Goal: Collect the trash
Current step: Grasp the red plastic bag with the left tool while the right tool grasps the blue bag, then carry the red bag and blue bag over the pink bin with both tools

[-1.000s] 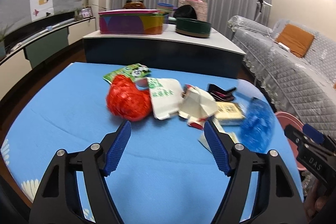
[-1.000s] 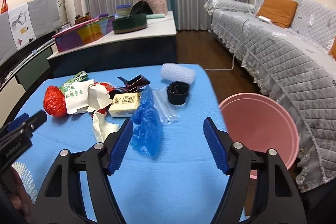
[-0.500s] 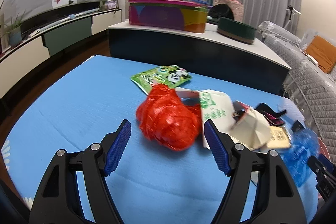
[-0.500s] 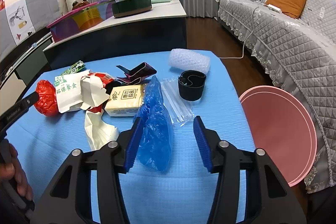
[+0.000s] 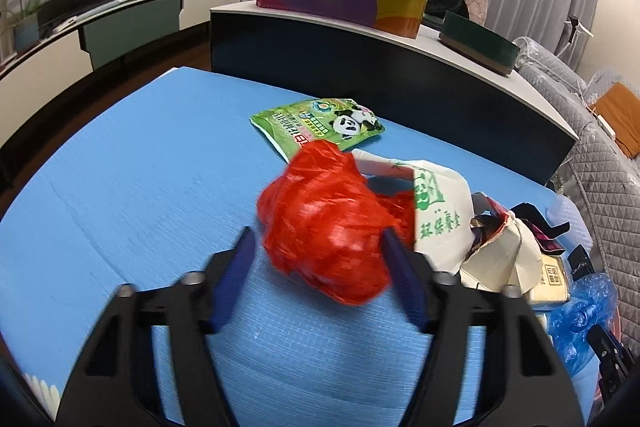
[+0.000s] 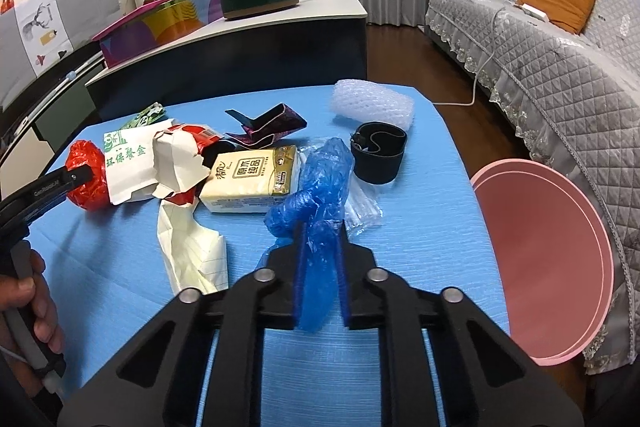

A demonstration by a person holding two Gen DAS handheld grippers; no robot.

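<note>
Blue table (image 6: 420, 247): right gripper (image 6: 320, 239) fingers pinching blue bag (image 6: 320, 187); left gripper (image 5: 316, 251) fingers closing round red bag (image 5: 328, 223).

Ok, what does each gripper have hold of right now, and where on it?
Right gripper, jaws just closing: shut on the blue plastic bag, pinching its near end. Left gripper, also closing: straddles the red plastic bag, right pad touching, not yet gripped.

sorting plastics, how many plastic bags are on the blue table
2. The red bag lies at the left end of the pile, between the left gripper's jaws. The blue bag is in the middle, pinched by the right gripper. Others may be hidden.
</note>
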